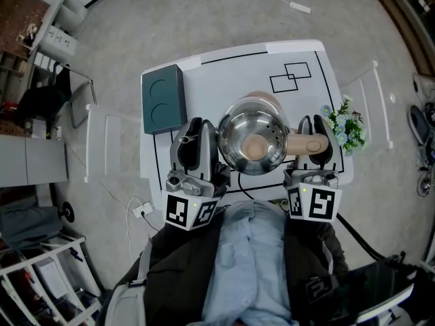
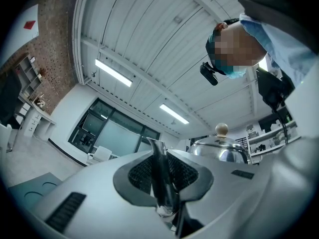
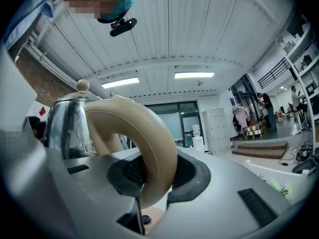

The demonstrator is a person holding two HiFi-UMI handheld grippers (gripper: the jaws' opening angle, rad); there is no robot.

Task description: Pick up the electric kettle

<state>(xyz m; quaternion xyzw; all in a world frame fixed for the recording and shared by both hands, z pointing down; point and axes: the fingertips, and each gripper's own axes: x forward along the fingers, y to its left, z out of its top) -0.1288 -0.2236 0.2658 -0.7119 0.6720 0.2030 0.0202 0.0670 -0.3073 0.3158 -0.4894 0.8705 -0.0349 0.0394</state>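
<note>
The steel electric kettle (image 1: 253, 141) hangs above the white table (image 1: 231, 73), held between both grippers close to my chest. Its lid carries a tan knob (image 1: 253, 148). My left gripper (image 1: 206, 148) is shut on the kettle's thin steel spout (image 2: 160, 176), which stands pinched between the dark pads (image 2: 185, 173). My right gripper (image 1: 314, 145) is shut on the cream loop handle (image 3: 142, 148), with the kettle's shiny body (image 3: 67, 128) to its left. In the left gripper view the domed lid (image 2: 219, 150) shows past the jaws.
A dark green box (image 1: 164, 99) lies on the table's left part. Black outlined rectangles (image 1: 291, 75) are marked at the table's far right. A small bunch of flowers (image 1: 345, 128) sits at the right edge. A power strip and cable (image 1: 141, 211) lie on the floor at left.
</note>
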